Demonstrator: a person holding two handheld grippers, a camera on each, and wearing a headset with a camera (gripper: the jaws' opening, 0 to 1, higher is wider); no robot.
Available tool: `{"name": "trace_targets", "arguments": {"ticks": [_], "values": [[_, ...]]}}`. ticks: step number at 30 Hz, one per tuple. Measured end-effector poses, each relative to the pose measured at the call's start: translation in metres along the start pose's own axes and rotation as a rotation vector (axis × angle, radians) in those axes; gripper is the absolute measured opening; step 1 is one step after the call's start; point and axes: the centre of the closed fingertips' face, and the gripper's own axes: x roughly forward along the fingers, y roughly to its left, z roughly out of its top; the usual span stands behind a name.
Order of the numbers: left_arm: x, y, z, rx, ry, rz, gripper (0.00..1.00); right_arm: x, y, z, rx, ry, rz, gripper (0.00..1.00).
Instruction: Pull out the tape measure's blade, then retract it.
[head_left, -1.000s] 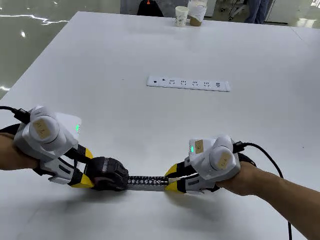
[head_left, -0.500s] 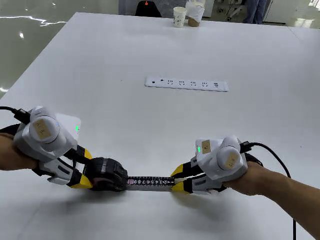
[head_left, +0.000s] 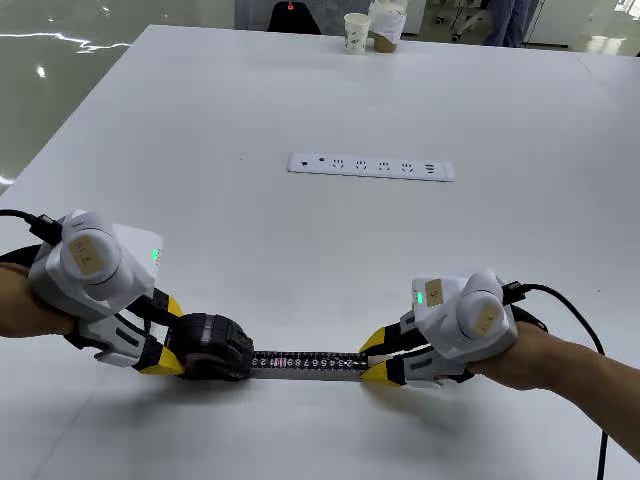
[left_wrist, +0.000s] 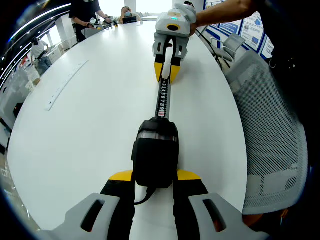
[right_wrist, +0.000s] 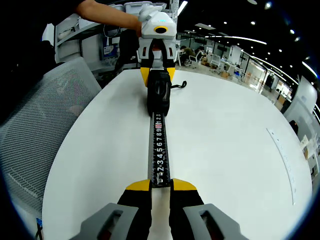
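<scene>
A black tape measure (head_left: 213, 347) lies on the white table near its front edge. My left gripper (head_left: 168, 334) is shut on the case (left_wrist: 155, 152), which also shows far off in the right gripper view (right_wrist: 159, 89). The black blade (head_left: 308, 360) with white numbers runs out to the right along the table. My right gripper (head_left: 378, 357) is shut on the blade's end (right_wrist: 160, 181). In the left gripper view the blade (left_wrist: 163, 97) stretches away to the right gripper (left_wrist: 166, 71). In the right gripper view the left gripper (right_wrist: 157, 72) holds the case at the far end.
A white power strip (head_left: 371, 166) lies mid-table. Paper cups (head_left: 357, 32) stand at the far edge. A grey mesh chair (left_wrist: 267, 125) sits beside the table. Cables trail from both grippers. People sit at desks in the background.
My right gripper has moved to the right with the blade's end, so more blade is out of the case. The left gripper and case have stayed put.
</scene>
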Motion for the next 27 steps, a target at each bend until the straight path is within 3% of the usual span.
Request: {"name": "trace_targets", "arguments": {"ticks": [27], "values": [[0.001, 0.000, 0.001, 0.006, 0.016, -0.008, 0.22, -0.032, 0.004, -0.035, 0.044, 0.038, -0.011, 0.09]]}}
